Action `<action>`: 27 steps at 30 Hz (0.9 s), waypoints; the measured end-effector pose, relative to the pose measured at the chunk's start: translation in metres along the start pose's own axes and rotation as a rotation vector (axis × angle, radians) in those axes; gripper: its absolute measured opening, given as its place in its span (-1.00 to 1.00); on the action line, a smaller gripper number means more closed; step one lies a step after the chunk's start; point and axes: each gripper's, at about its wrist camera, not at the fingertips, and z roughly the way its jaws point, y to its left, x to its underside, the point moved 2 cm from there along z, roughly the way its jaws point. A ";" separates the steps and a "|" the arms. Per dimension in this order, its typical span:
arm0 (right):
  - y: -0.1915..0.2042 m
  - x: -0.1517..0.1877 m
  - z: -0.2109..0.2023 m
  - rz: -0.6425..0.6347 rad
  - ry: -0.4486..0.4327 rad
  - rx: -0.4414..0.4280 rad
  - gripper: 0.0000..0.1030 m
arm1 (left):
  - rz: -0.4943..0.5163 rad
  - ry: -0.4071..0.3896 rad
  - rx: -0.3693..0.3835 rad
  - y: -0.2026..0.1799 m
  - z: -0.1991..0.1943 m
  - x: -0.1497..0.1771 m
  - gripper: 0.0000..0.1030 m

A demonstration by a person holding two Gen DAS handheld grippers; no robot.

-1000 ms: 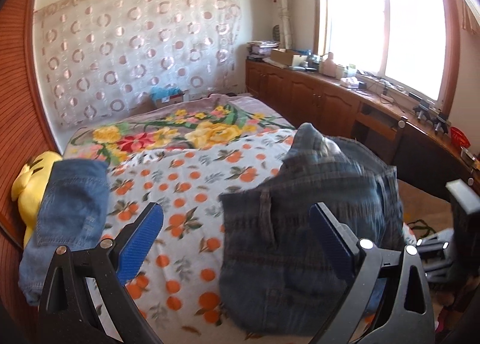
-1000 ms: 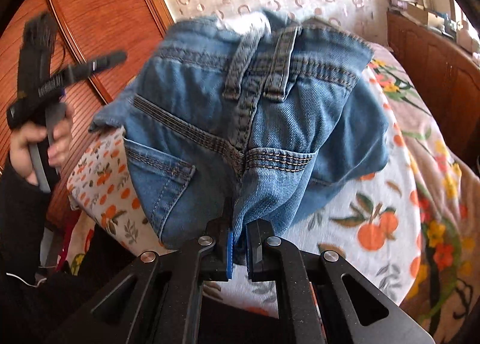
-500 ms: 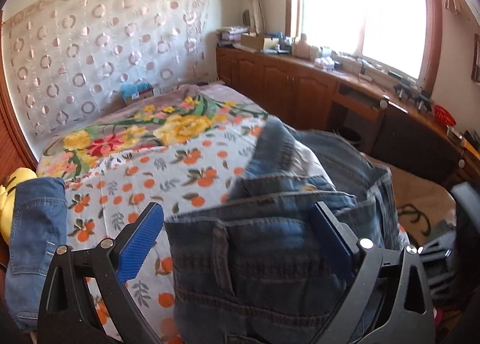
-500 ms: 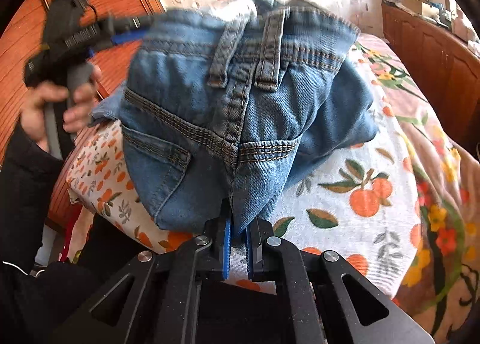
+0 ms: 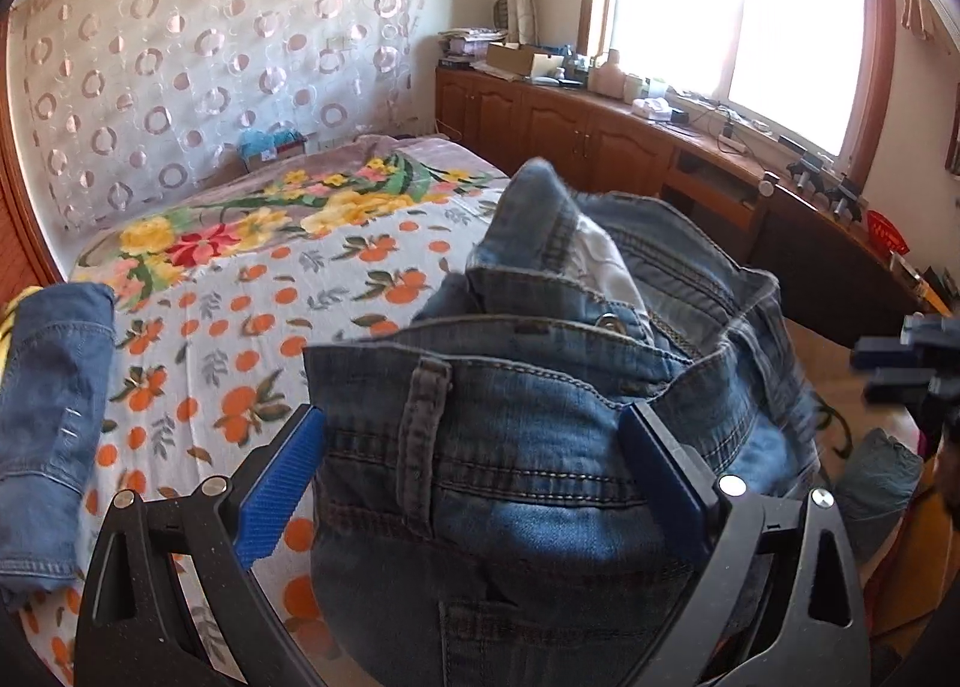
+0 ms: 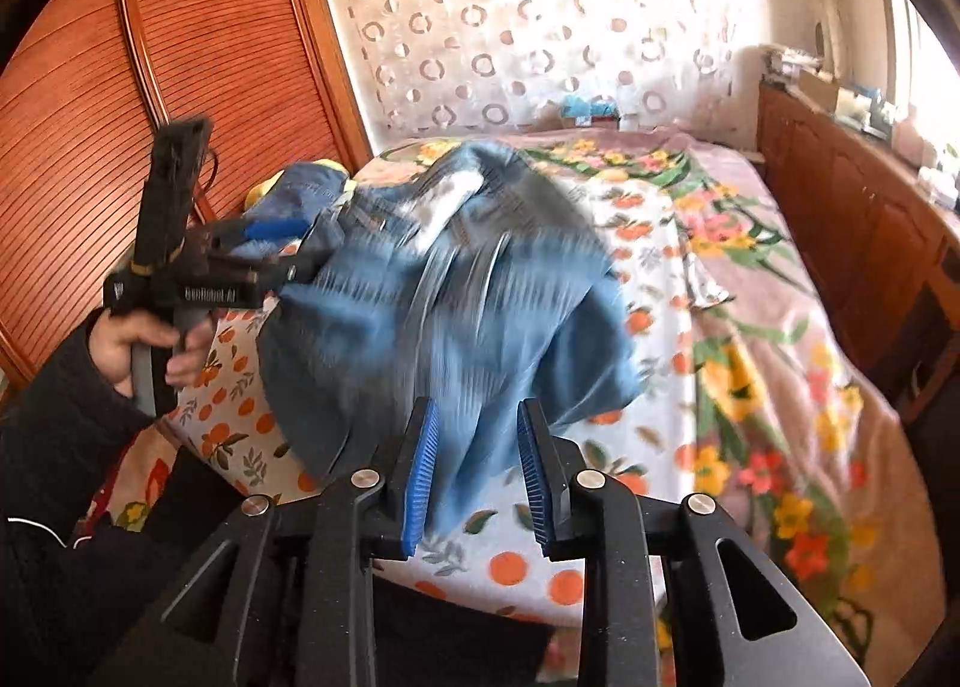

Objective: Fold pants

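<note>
A pair of blue jeans [image 5: 540, 447] hangs bunched over the near edge of the bed, waistband up, blurred with motion in the right wrist view [image 6: 456, 291]. My left gripper [image 5: 471, 417] stands wide open with the waistband and a belt loop lying between its blue pads [image 5: 282, 483]. In the right wrist view a hand holds that left gripper [image 6: 294, 249] at the jeans' left edge. My right gripper [image 6: 477, 408] is opening; a fold of denim still hangs between its pads, which do not press on it. It shows blurred at the right in the left wrist view [image 5: 870, 369].
A second, folded pair of jeans [image 5: 54, 417] lies on a yellow plush toy at the bed's left side. The bed [image 5: 240, 327] carries an orange-print sheet and a floral blanket. Wooden cabinets [image 5: 600, 135] run under the window; louvred wardrobe doors [image 6: 180, 57] stand on the left.
My right gripper's jaws have parted and let go of the jeans, and it has risen. The left gripper has moved in and down, so the waistband now lies between its jaws.
</note>
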 end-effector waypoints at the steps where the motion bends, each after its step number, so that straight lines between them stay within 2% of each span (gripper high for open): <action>1: -0.003 -0.004 -0.007 -0.001 -0.009 0.008 -0.45 | 0.001 0.001 0.000 -0.001 -0.001 0.002 0.91; 4: -0.008 -0.020 -0.017 -0.022 -0.040 0.073 -0.43 | -0.001 0.000 0.009 -0.003 -0.003 0.005 0.91; 7: -0.011 -0.043 -0.006 -0.019 -0.071 0.072 -0.41 | -0.005 0.003 0.014 -0.005 -0.003 0.008 0.91; 11: -0.014 -0.073 0.031 -0.042 -0.079 0.060 -0.38 | -0.016 0.010 0.021 -0.004 -0.002 0.012 0.91; 14: -0.016 -0.083 0.078 -0.049 -0.016 0.016 -0.38 | -0.024 0.012 0.029 -0.002 -0.002 0.014 0.91; 17: -0.015 -0.086 0.108 -0.043 0.052 -0.030 -0.38 | -0.030 0.011 0.038 -0.001 -0.003 0.017 0.91; 20: -0.013 -0.085 0.124 -0.051 0.101 -0.019 -0.38 | -0.040 0.007 0.039 0.001 -0.006 0.019 0.91; 21: -0.014 -0.084 0.124 -0.045 0.105 -0.019 -0.41 | -0.041 0.002 0.043 0.003 -0.008 0.020 0.91; 22: -0.014 -0.085 0.123 -0.042 0.099 -0.023 -0.66 | -0.046 -0.005 0.045 0.005 -0.013 0.020 0.91; 23: -0.015 -0.083 0.116 -0.045 0.079 -0.026 -0.74 | -0.049 -0.012 0.043 0.007 -0.017 0.020 0.91; 27: -0.016 -0.077 0.090 -0.040 0.016 -0.022 -0.84 | -0.059 -0.051 0.002 0.025 -0.038 0.016 0.91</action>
